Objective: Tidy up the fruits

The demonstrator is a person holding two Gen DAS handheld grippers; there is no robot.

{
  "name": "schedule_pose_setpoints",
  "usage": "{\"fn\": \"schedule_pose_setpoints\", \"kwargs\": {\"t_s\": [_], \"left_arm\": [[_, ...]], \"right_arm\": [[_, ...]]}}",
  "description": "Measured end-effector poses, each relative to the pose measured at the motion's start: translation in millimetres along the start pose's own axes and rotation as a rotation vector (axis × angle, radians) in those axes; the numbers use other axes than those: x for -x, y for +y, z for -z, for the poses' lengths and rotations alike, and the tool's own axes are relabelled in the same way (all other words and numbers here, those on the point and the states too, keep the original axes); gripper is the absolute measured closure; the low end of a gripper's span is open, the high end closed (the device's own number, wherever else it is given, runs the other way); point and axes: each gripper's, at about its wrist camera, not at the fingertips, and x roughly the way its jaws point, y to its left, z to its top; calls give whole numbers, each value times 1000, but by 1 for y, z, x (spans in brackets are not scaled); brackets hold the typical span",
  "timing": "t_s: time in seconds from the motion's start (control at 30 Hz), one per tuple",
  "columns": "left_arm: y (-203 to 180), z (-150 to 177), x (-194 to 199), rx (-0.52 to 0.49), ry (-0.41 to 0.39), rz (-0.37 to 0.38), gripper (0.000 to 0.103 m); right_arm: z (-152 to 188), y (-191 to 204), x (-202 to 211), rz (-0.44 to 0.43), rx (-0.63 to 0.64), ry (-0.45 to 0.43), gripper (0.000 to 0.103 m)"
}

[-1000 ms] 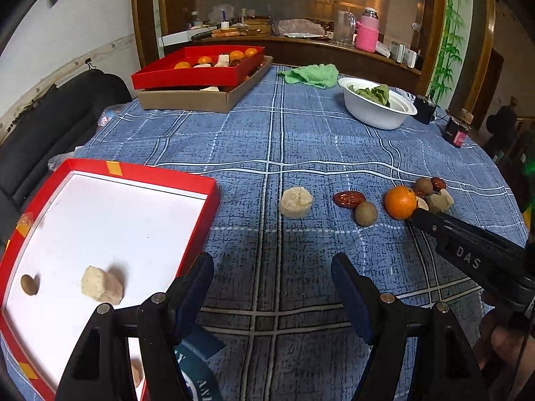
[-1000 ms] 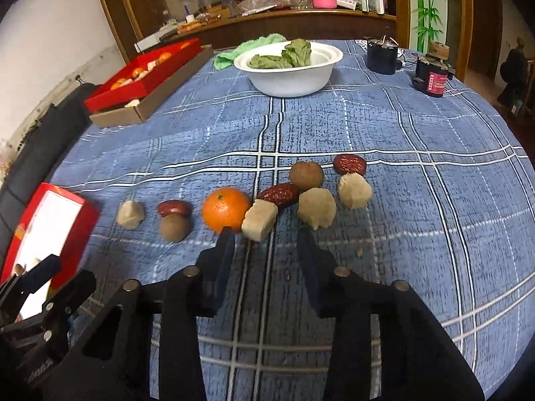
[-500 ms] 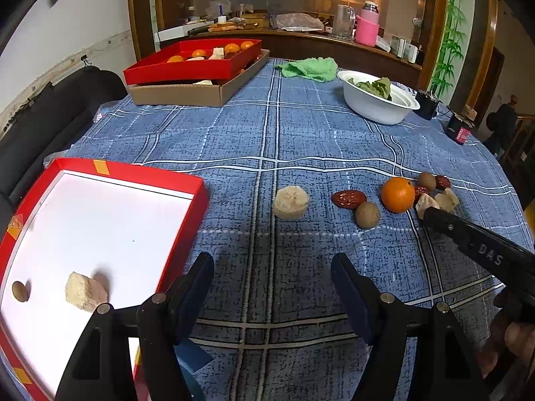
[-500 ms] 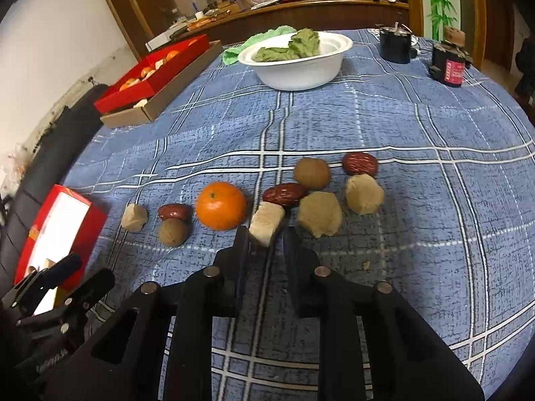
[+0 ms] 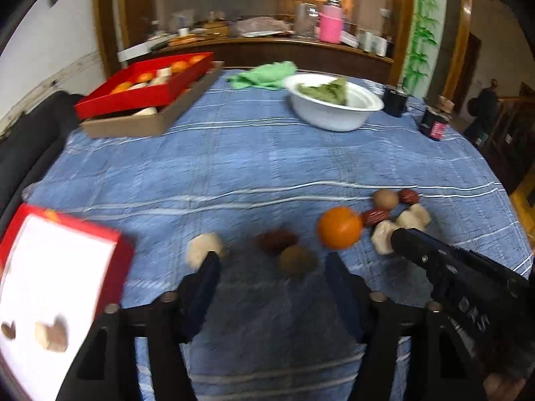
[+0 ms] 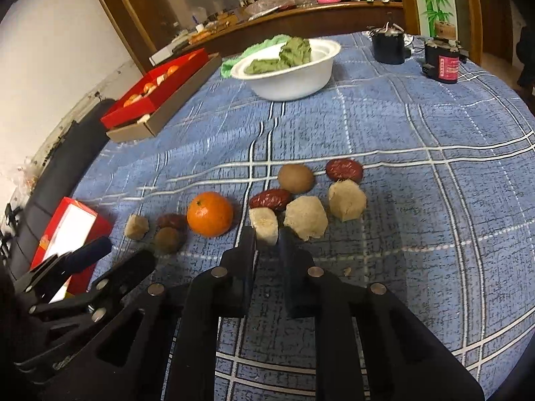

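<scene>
A: Since a second ago the right gripper [image 6: 265, 240] has drawn its jaws in, from standing apart around the pale cut piece [image 6: 264, 225] to pressing on it from both sides. The left gripper [image 5: 271, 267] has swung across from the red tray [image 5: 63, 267] toward the row of fruit.

B: Is the pale piece off the cloth?

A: I cannot tell; it sits low on the blue checked tablecloth [image 6: 401, 133], just beside the orange [image 6: 209, 214] and touching a red date [image 6: 270, 199].

B: And the left jaws?

A: Closing, about half wide, with bare cloth between them. A small brown fruit [image 5: 296, 260] and another dark red date [image 5: 276, 240] lie just ahead of them, and a pale lump [image 5: 204, 249] is by the left fingertip. That view is blurred.

B: What else is in the row?

A: Right of the held piece are two beige lumps [image 6: 306, 217], a round brown fruit [image 6: 296, 178] and one more date [image 6: 344, 169].

B: The tray?

A: At the table's left edge, white inside, with two small pieces in it. A white bowl [image 6: 291, 77] of greens stands well behind.
</scene>
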Motion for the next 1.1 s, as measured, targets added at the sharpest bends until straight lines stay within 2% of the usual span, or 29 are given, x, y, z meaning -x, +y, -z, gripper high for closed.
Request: {"fn": "schedule_pose_setpoints", "kwargs": {"t_s": [0.1,0.27,0.37,0.47,0.67,0.83,0.97,1.03,1.1], "left_arm": [[-17,-10,-16,-40,26,21,48],[-39,-21,-21,-116,2,40,54],[-38,-18,-16,-154,-1,55,54],[-29,-10,-11,-178,9,35,54],[6,-9,14,-121,-35,60,54],[33,-10,6,-66,-15,70,54],[49,-3,-2,-19,18,76,54],[55,-1,-4,3,34,85,54],[57,1,-5,11,40,89,54]], "right_arm": [[-3,-7,11,-15,-26,-36,92],[-3,-17,16,-46,-55,-38,93],[-3,-21,17,-65,-68,-40,92],[-1,-25,14,-99,-90,-26,92],[1,-19,14,-131,-88,-18,92],[2,-6,9,-97,-44,17,92],[-1,2,2,-15,1,14,90],[-6,5,-3,15,26,20,87],[-8,9,-5,28,52,26,76]]}}
